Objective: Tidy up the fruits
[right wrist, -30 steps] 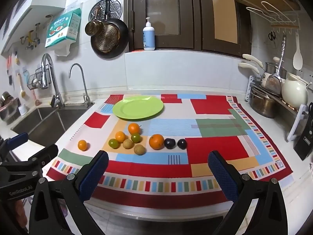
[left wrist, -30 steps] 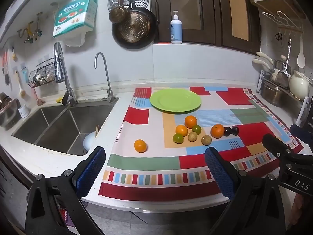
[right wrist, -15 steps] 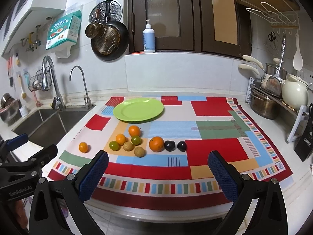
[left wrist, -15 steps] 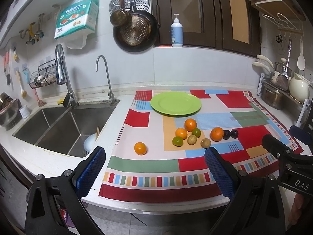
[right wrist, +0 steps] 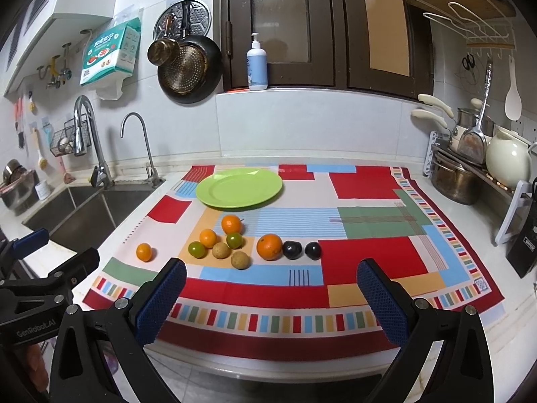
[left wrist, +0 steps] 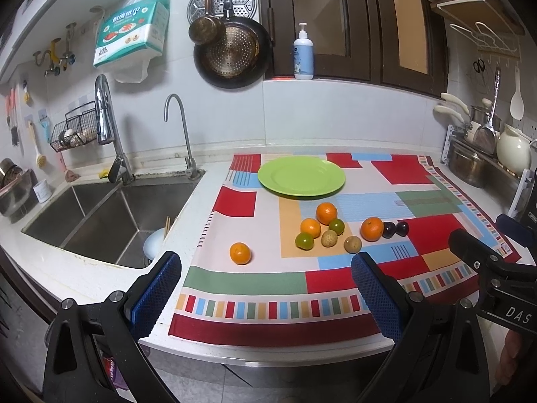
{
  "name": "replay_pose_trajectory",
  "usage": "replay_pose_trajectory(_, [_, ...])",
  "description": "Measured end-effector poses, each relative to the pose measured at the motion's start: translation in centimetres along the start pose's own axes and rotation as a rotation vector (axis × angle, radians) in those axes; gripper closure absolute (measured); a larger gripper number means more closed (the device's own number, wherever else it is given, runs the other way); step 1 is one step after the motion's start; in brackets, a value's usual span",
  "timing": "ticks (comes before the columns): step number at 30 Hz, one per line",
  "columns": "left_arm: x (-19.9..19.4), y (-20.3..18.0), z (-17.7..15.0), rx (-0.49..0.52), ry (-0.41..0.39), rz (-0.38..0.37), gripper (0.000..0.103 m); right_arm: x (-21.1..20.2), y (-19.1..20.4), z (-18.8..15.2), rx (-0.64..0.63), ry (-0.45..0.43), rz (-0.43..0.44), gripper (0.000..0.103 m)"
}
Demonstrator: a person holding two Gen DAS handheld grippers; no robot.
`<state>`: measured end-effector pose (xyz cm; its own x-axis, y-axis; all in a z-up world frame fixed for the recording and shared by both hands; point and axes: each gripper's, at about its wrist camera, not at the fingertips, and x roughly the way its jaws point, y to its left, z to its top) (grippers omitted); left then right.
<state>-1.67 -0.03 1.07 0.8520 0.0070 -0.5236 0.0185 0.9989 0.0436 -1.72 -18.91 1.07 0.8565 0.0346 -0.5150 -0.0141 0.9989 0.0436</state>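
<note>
Hovering at the counter edge, left gripper (left wrist: pixel 265 288) and right gripper (right wrist: pixel 270 294) both spread wide and empty, small round fruits (right wrist: pixel 231 240) clustered ahead on the colourful patchwork cloth (right wrist: pixel 369 255), round green plastic plate (right wrist: pixel 239 188) beyond them.

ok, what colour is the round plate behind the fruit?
Plain light green, no pattern: the round plastic-looking plate shows best in the right wrist view.
</note>
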Motion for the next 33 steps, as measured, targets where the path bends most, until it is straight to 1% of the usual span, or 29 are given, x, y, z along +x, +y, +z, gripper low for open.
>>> replay_pose_trajectory(33, [0.8, 1.1, -0.4, -0.005, -0.005, 0.002, 0.0, 1.0, 1.5, 0.3, -0.021, 0.011, 0.01, 0.0])
